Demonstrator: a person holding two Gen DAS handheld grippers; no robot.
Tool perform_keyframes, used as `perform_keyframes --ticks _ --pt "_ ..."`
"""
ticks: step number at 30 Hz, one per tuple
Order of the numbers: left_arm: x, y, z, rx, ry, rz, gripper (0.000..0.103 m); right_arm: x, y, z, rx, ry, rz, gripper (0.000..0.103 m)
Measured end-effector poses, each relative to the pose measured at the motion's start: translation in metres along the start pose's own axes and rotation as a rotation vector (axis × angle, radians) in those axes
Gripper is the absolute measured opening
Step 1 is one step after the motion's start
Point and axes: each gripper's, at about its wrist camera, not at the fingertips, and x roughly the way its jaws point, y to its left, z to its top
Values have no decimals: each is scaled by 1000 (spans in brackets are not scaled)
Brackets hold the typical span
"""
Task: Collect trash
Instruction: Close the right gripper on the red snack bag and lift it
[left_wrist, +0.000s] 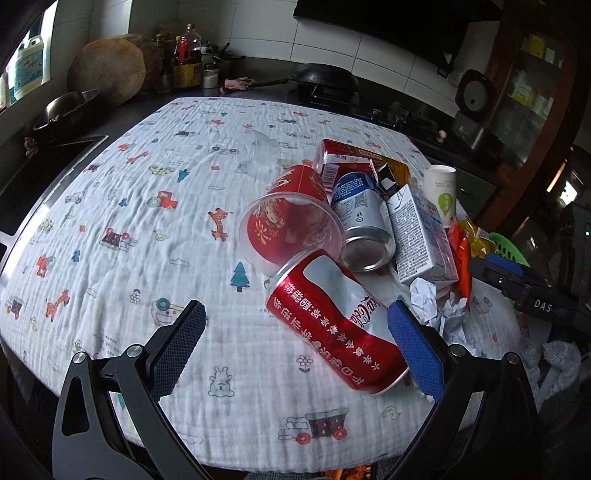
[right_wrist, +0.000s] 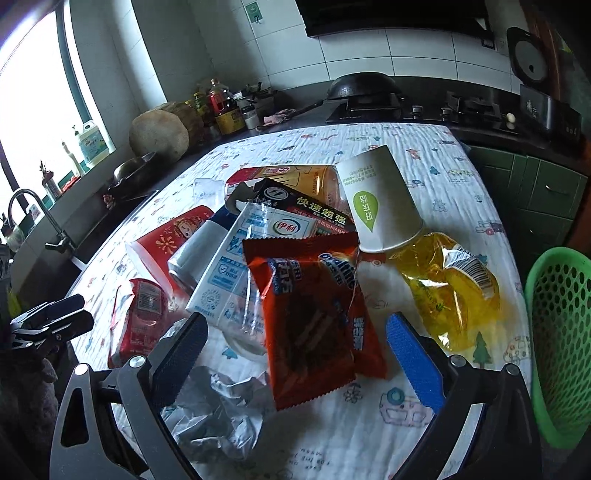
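A pile of trash lies on the patterned tablecloth (left_wrist: 147, 229). In the left wrist view a dented red cola can (left_wrist: 332, 317) lies nearest, with a red plastic cup (left_wrist: 291, 225), a blue-and-silver can (left_wrist: 360, 218), a milk carton (left_wrist: 419, 229) and crumpled paper (left_wrist: 436, 306) behind it. My left gripper (left_wrist: 295, 332) is open, its right finger beside the cola can. In the right wrist view an orange snack wrapper (right_wrist: 310, 314) lies between the fingers of my open right gripper (right_wrist: 295, 339). A yellow bag (right_wrist: 450, 291), a white paper cup (right_wrist: 376, 199) and crumpled paper (right_wrist: 218, 410) lie around it.
A green mesh basket (right_wrist: 561, 339) stands at the table's right edge. A sink with faucet (right_wrist: 37, 218) is at the left. A wok (left_wrist: 325, 75), bottles (left_wrist: 188, 59) and a stove sit on the counter behind the table. The other gripper (left_wrist: 524, 284) shows at right.
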Motion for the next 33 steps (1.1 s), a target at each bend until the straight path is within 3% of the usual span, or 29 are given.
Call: perform_keyframes --ticks 8,12,16,21,29,33 --pt "28 -4 7 -101 84 -27 97 27 -20 5 32 56 84 94" --pt "34 -5 6 -100 98 -5 97 30 -22 4 31 64 105 94" --pt "21 -15 6 -29 41 39 97 31 -23 3 32 65 111 94" --pt "3 -33 8 88 -7 -8 97 33 -26 2 34 69 120 93" --pt "-10 -67 -18 292 20 -204 87 24 -23 -1 35 55 159 70" --pt "-15 -91 -37 417 9 -250 86 17 -20 -3 32 41 153 61"
